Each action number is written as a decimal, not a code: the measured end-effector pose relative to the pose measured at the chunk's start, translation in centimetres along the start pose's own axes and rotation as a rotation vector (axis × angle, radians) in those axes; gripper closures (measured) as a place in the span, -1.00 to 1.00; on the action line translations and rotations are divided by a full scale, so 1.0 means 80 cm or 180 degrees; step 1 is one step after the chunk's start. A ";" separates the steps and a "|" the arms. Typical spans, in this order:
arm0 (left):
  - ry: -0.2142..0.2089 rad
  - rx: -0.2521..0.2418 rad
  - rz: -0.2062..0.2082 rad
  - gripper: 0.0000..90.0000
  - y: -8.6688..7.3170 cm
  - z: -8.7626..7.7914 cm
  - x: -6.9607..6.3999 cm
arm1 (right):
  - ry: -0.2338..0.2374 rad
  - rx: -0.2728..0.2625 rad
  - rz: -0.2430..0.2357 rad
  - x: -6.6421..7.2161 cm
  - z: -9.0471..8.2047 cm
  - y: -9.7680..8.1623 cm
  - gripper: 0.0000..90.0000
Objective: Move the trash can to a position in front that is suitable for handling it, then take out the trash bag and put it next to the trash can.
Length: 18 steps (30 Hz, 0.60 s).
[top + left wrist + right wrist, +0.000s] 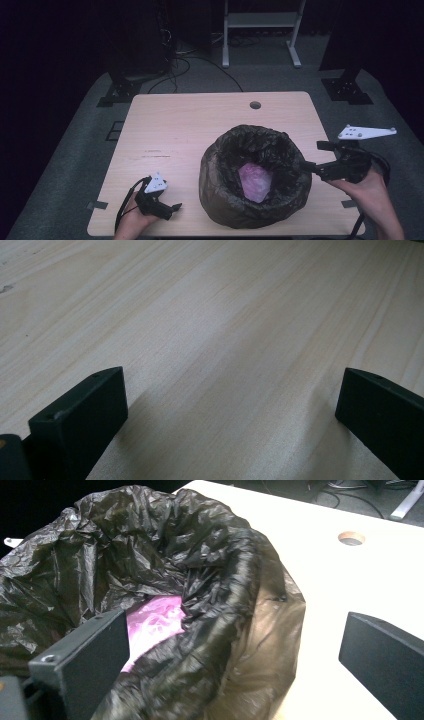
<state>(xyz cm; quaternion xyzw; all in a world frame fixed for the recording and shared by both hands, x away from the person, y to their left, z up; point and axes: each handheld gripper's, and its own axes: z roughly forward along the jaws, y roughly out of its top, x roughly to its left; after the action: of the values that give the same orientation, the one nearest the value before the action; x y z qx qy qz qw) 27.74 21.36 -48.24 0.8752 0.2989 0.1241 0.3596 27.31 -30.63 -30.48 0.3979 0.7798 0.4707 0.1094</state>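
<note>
Pink crumpled plastic (255, 181) already lies inside the black bin bag (220, 175), lower centre; right tongs (309, 156) released at its rim, left tongs (172, 210) released and idle on the tabletop (190, 120).

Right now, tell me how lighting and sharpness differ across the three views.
High view: dim, dark around the table, bag detail muddy. Left gripper view: even, bright wood, soft shadow beside the left tool, whose near parts blur. Right gripper view: sheen on the bag's crinkles, pink item slightly overexposed.

Black bag (255, 175) blocks the table's (185, 125) near right. Left and far areas are passable. Rim stands open above.
</note>
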 end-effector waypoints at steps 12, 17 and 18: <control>-0.0193 -0.0078 0.0018 -1.00 0.026 -0.023 -0.003 | -0.0117 -0.0205 -0.0149 -0.011 -0.021 -0.012 -1.00; -0.0370 -0.0122 0.0145 -1.00 0.046 -0.037 -0.009 | -0.0117 -0.0185 -0.0116 -0.020 -0.022 -0.016 -1.00; -0.0403 -0.0129 0.0166 -1.00 0.050 -0.040 -0.010 | -0.0127 -0.0180 -0.0108 -0.021 -0.023 -0.017 -1.00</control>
<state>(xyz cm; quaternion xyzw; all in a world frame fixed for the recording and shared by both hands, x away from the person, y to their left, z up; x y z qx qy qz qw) 27.47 20.44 -43.12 0.8813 0.2500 0.0839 0.3921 26.76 -33.34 -30.95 0.3906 0.7705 0.4827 0.1441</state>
